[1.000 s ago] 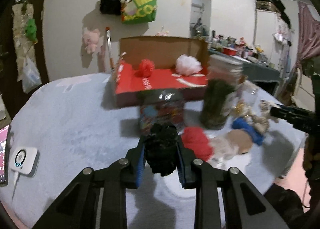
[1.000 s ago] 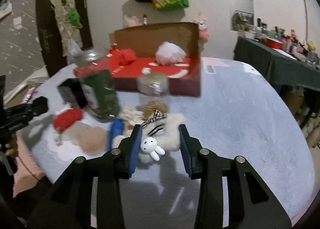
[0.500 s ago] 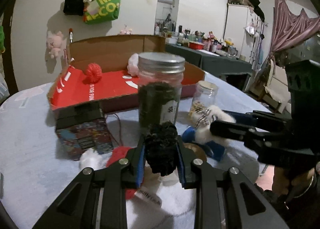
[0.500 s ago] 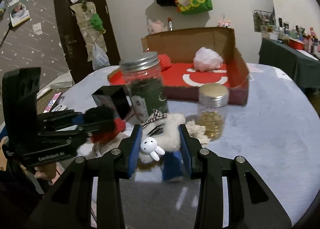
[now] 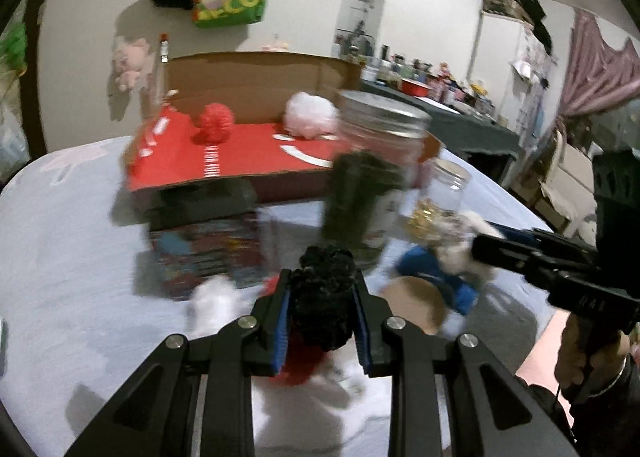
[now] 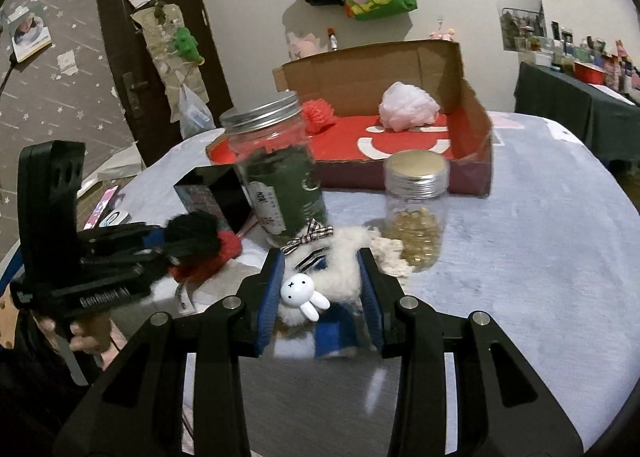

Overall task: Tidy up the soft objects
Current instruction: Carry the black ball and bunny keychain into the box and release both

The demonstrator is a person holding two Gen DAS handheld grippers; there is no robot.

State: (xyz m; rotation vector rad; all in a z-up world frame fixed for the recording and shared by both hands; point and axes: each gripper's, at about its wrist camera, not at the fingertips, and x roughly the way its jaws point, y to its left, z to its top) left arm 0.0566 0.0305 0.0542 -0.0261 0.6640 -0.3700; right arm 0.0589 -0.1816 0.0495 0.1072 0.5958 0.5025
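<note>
My left gripper [image 5: 322, 299] is shut on a black fluffy pom-pom [image 5: 325, 297], held above the table near the front; it also shows in the right wrist view [image 6: 192, 231]. My right gripper [image 6: 322, 281] is shut on a white fluffy plush [image 6: 340, 265] with a checked bow and a small white bunny charm [image 6: 302, 293]; it shows in the left wrist view [image 5: 464, 245]. An open cardboard box with a red floor [image 5: 248, 153] at the back holds a red pom-pom [image 5: 216, 123] and a pink-white pom-pom [image 5: 312, 115].
A tall jar of dark green stuff [image 6: 280, 173], a small jar of gold bits [image 6: 418, 213] and a dark printed box [image 5: 204, 245] stand before the cardboard box. A red soft thing [image 6: 228, 245], a blue item [image 5: 432, 277] and a tan piece [image 5: 412, 303] lie on the pale cloth.
The left gripper has swung left with the black pom-pom, so the big jar sits further right in its view. The right gripper has shifted slightly with the white plush.
</note>
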